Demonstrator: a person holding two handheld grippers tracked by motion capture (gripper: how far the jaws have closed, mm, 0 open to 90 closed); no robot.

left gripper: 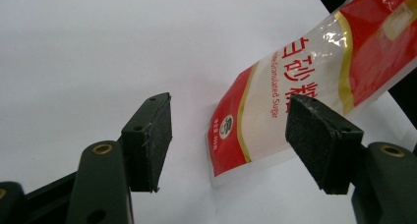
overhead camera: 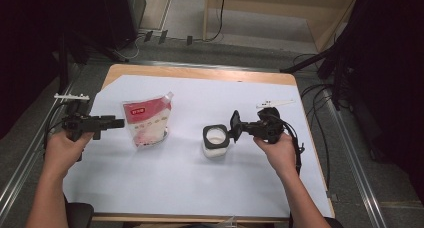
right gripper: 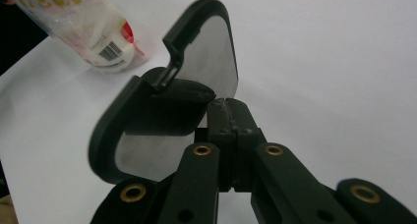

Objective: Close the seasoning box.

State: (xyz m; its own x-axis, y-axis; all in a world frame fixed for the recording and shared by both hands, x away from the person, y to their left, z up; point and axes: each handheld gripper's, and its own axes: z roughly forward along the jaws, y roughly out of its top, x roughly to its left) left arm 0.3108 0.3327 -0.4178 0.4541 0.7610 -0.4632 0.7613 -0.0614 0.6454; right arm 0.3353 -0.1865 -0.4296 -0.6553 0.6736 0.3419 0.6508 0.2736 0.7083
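Wooden worktop under a white sheet. Standing on the sheet: a red-and-clear sugar pouch left of centre, and a white container with black rim nearby.

Bare sheet between sugar pouch and container.

red-white sugar pouch, black-rimmed white container, black tongs.

You have a wooden table under a white sheet mid-frame. A wooden frame stands at the upper right of the frame, cables trail at right, and metal rails run along the grey floor.
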